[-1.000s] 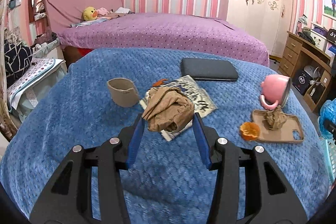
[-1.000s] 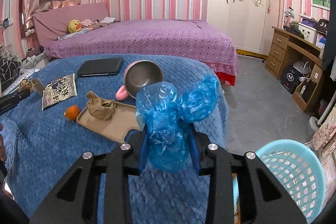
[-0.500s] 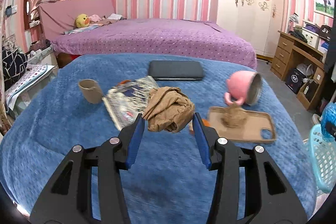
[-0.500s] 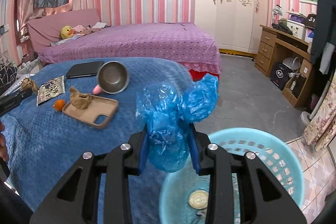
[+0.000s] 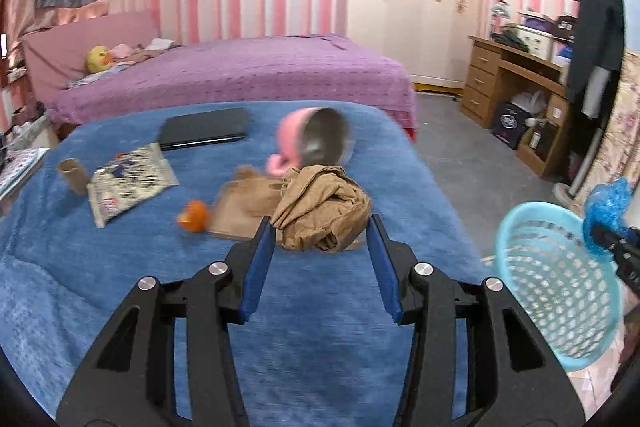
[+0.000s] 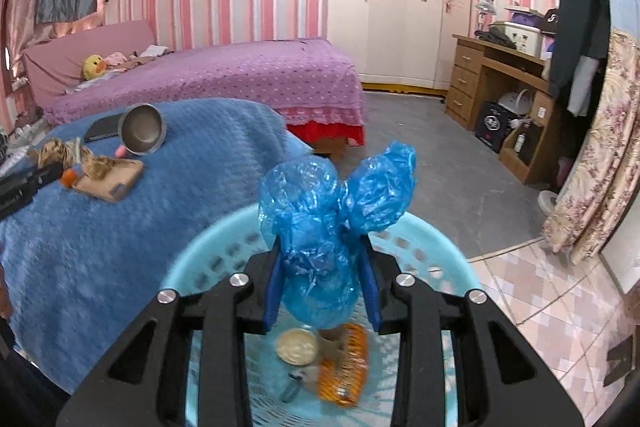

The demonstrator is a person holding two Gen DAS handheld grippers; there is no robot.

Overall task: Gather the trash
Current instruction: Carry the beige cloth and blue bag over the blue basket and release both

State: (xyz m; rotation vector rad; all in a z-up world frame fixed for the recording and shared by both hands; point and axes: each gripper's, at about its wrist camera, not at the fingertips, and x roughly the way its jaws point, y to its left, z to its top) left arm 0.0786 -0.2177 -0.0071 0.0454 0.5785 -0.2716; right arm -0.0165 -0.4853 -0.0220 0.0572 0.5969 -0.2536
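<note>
Crumpled blue plastic bag [image 6: 328, 227], glossy and wrinkled, standing roughly upright with long axis running up out of the pads, two puffed lobes spreading above the fingertips; clamped between the blue pads of the right gripper [image 6: 322, 281], directly over the pale blue perforated basket [image 6: 448, 247], above wrappers and a round lid inside. Wadded brown paper [image 5: 322, 213], matte and creased, lumpy with no clear long axis, pinched at the tips of the left gripper [image 5: 322, 241], bulging beyond the fingertips above the blue knobbly blanket [image 5: 120, 287].
</note>
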